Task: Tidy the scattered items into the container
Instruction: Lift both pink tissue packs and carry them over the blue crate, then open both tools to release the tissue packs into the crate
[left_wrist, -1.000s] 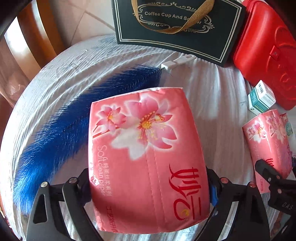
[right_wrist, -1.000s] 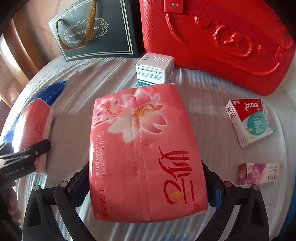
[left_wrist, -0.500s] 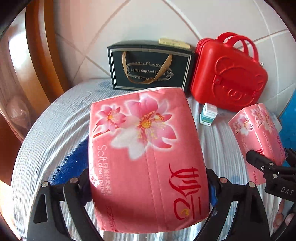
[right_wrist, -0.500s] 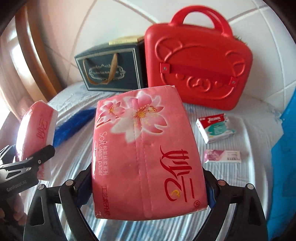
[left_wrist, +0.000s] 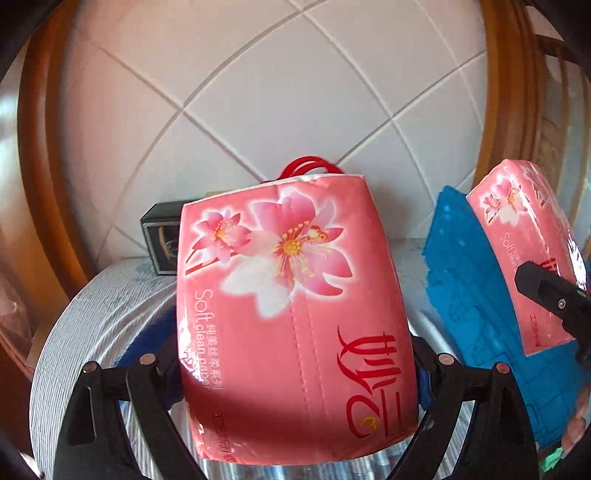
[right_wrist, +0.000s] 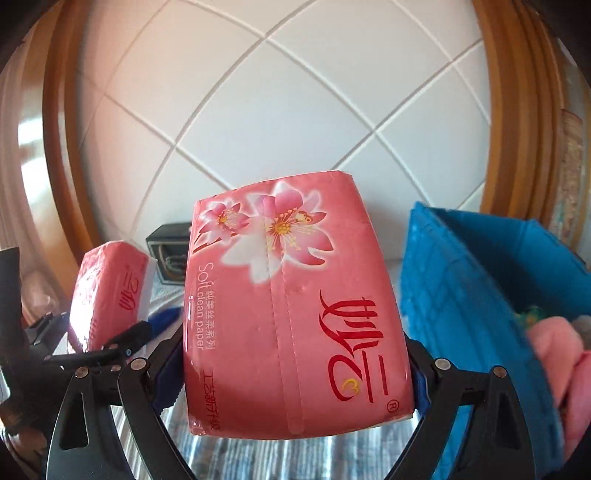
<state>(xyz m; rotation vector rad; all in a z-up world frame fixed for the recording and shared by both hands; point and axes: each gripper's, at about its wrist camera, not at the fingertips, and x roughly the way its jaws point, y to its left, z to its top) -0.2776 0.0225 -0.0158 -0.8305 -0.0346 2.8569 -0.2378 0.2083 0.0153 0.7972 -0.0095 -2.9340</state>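
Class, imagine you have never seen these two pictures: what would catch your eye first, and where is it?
A pink tissue pack printed with flowers fills the middle of the left wrist view, clamped in the left gripper. The right gripper grips a matching second tissue pack. To its right stands an open blue container, with something pink already inside.

The left gripper (left_wrist: 295, 363) points slightly downward, jaws spread wide and clamped on a pink tissue pack (left_wrist: 291, 317) — lifted off the surface. The right gripper (right_wrist: 291, 363) sits just to its right, likewise clamping its own tissue pack (right_wrist: 295, 314).
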